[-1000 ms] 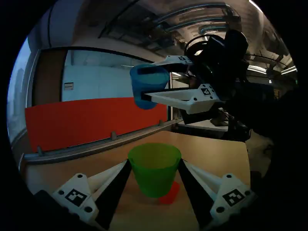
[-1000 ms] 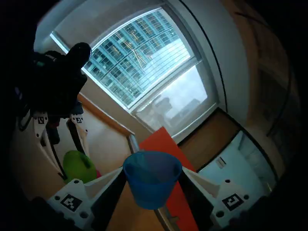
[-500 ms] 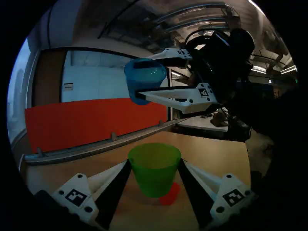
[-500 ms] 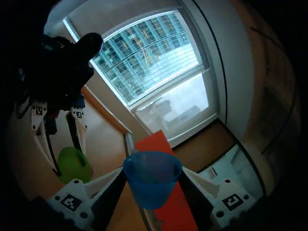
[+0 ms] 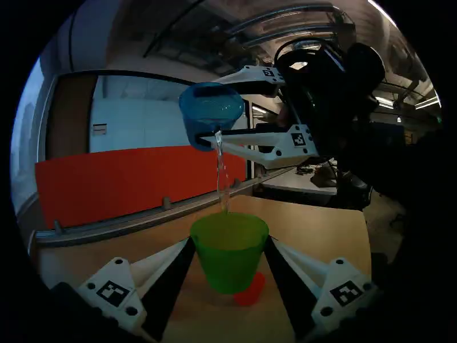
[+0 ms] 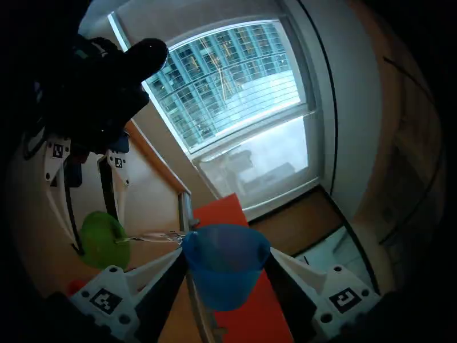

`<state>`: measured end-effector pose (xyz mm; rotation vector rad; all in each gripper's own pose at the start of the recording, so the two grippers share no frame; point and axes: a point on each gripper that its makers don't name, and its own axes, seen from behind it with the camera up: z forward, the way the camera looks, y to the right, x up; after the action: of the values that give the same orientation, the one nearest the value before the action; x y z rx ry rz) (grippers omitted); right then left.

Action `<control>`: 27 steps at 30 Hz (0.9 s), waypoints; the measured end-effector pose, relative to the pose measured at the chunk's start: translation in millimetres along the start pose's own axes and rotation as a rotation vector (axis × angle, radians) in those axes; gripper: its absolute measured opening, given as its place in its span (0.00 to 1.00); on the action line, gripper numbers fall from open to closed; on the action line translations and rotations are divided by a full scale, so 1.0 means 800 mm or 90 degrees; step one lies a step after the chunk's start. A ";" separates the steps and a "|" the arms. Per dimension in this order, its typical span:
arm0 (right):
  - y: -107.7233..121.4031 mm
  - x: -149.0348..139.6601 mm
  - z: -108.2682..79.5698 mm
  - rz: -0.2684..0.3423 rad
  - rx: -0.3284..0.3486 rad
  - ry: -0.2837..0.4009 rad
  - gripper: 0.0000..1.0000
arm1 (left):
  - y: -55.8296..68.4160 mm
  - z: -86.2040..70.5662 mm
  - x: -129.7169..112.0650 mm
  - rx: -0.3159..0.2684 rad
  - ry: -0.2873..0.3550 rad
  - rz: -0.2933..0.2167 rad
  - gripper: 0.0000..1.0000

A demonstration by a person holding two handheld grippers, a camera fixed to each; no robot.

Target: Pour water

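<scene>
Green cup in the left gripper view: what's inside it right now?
A thin stream of water from the tilted blue cup drops into the green cup. Its own wall hides the water level.

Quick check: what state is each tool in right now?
Left tool: closed on the green cup.
Right tool: closed on the tipped blue cup, with water streaming into the green cup.

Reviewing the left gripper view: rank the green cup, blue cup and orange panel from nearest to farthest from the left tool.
1. green cup, held in the left tool, bottom centre.
2. blue cup, tilted above it, pouring.
3. orange panel, far back, left.
</scene>
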<state>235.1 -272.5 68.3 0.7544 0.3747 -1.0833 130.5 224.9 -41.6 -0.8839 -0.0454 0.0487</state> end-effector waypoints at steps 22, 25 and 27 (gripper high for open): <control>0.011 -0.006 -0.001 -0.066 -0.015 -0.006 0.90 | 0.000 0.004 0.001 -0.001 -0.002 0.007 0.85; 0.013 -0.006 -0.001 -0.075 -0.017 -0.006 0.90 | 0.000 0.004 0.001 -0.001 -0.002 0.007 0.85; 0.015 -0.005 -0.001 -0.079 -0.019 -0.005 0.90 | 0.000 0.004 0.002 0.000 -0.002 0.007 0.85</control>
<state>244.2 -266.4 74.5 0.7078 0.4337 -1.1945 131.6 227.2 -39.2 -0.8849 -0.0427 0.0605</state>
